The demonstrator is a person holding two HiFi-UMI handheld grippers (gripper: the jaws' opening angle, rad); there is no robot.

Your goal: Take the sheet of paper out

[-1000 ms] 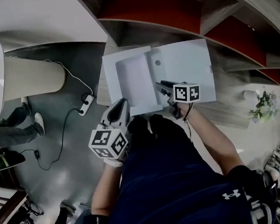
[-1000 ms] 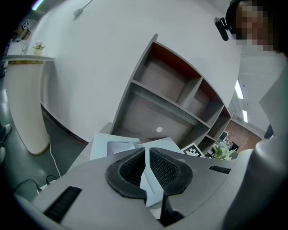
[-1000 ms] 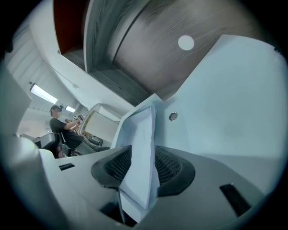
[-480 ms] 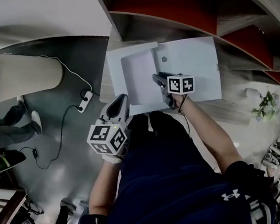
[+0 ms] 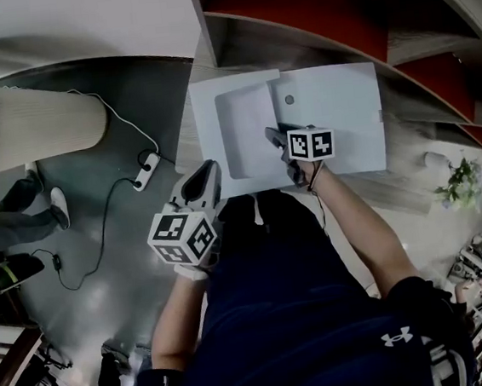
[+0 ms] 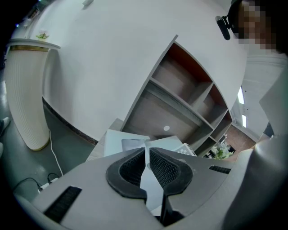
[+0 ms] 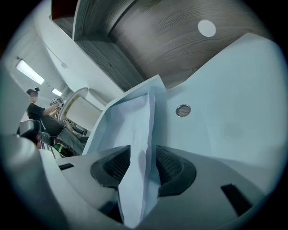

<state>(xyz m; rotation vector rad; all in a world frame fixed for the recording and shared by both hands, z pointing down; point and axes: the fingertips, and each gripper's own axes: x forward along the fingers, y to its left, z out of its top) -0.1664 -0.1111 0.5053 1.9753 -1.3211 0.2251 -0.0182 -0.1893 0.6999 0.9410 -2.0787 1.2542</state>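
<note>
A white snap-button folder [image 5: 336,122] lies open on a wooden shelf top [image 5: 412,187], its cover [image 5: 211,139] folded out to the left. A pale grey sheet [image 5: 247,131] lies beside the fold. My right gripper [image 5: 274,135] reaches over the fold, near the snap [image 7: 182,110]. Its jaws are opening, and a raised white paper edge [image 7: 140,126] stands between the pads with gaps beside it. I cannot tell whether that edge is the cover or a sheet. My left gripper [image 5: 208,169] hovers at the folder's near left corner, jaws together on nothing [image 6: 147,155].
Shelf compartments with red backs [image 5: 290,11] rise behind the folder. A cream ribbed pedestal [image 5: 37,124] stands on the grey floor at the left, with a power strip and cables [image 5: 146,170] beside it. A small plant [image 5: 454,182] sits at the right.
My right gripper has moved further onto the folder, toward the fold. The left gripper has crept closer to the folder's near left corner.
</note>
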